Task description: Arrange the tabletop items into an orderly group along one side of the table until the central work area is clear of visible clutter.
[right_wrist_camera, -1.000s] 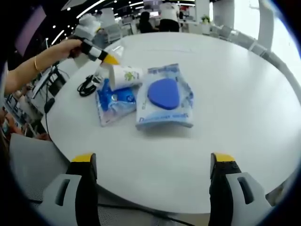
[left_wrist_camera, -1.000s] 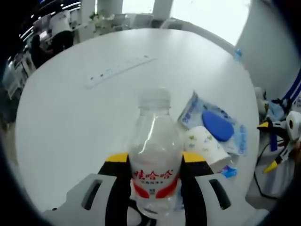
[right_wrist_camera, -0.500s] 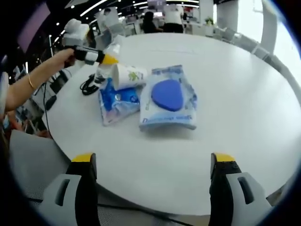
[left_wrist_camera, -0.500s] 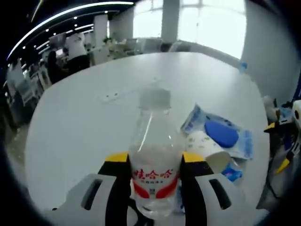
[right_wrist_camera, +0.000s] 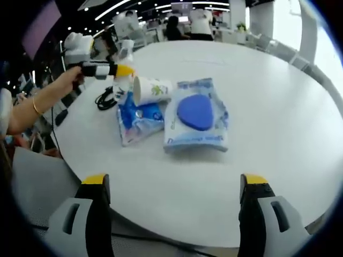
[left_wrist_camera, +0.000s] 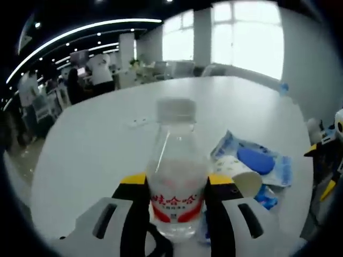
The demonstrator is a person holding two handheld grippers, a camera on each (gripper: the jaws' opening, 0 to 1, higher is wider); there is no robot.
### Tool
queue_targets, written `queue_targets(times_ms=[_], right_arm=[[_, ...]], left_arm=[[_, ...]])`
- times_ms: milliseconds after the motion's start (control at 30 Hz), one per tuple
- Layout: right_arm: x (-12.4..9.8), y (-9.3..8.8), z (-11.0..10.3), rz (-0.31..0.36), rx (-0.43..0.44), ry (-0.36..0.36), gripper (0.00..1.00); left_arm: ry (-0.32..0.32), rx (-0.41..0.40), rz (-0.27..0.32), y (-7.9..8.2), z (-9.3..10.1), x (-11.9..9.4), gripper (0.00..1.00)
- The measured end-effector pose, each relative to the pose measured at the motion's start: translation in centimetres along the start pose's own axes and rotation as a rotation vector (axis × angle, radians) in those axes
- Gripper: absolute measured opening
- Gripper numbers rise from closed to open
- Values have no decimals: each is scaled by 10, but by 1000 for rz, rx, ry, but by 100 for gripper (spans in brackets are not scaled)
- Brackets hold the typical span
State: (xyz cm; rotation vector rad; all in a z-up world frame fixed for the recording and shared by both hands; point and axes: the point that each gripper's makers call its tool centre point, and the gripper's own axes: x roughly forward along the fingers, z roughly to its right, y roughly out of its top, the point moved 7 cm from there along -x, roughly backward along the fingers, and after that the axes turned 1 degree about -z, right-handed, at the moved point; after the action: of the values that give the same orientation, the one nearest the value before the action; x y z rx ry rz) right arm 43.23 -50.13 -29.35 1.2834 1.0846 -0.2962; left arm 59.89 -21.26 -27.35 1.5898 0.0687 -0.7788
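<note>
In the left gripper view, my left gripper (left_wrist_camera: 174, 184) is shut on a clear water bottle (left_wrist_camera: 174, 171) with a red label and a white cap, held upright between the jaws. To its right on the round white table (left_wrist_camera: 91, 155), a paper cup (left_wrist_camera: 239, 172) lies on its side against a packet with a blue oval (left_wrist_camera: 261, 161). In the right gripper view, my right gripper (right_wrist_camera: 174, 182) stands open over the near table edge, holding nothing. Beyond it lie the large packet (right_wrist_camera: 197, 115), a smaller blue packet (right_wrist_camera: 136, 120) and the cup (right_wrist_camera: 153, 90). The left gripper (right_wrist_camera: 102, 69) holds the bottle (right_wrist_camera: 122, 75) at the far left.
A black cable (right_wrist_camera: 106, 99) is coiled near the table's left edge, beside the small packet. A white power strip (left_wrist_camera: 140, 122) lies further across the table. A hand (right_wrist_camera: 61, 88) holds the left gripper. People and office desks fill the background.
The left gripper has tilted up and risen a little with the bottle still in it, so its view shows more of the room. The right gripper has hardly moved.
</note>
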Motion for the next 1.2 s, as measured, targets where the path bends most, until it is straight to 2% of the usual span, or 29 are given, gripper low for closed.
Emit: queue_targets(times_ms=[67,133,200,300,533,867,1200], right_arm=[[0,1,-1,6,0,4,99],[0,0,-1,1,-5,4,99],[1,0,-1,-5,-7,4,99],[1,0,-1,-5,-6,4,99],[1,-1,-1,-8,-4,1,99],[3,-3,-1,-24,-14,-2,99],[3,-4,1,-28,-3,-10,99]], left_arm=[[-2,4,-2,1,1,-2,37],[3,46,25,7,3,-7,37],[7,50,46,10,3,-9,37],[13,30,86,18,0,-12,37],[53,-5,136,25,-14,-14,37],[98,-5,167,36,-35,-12,37],[140,-51,190,41,-58,-4,37]])
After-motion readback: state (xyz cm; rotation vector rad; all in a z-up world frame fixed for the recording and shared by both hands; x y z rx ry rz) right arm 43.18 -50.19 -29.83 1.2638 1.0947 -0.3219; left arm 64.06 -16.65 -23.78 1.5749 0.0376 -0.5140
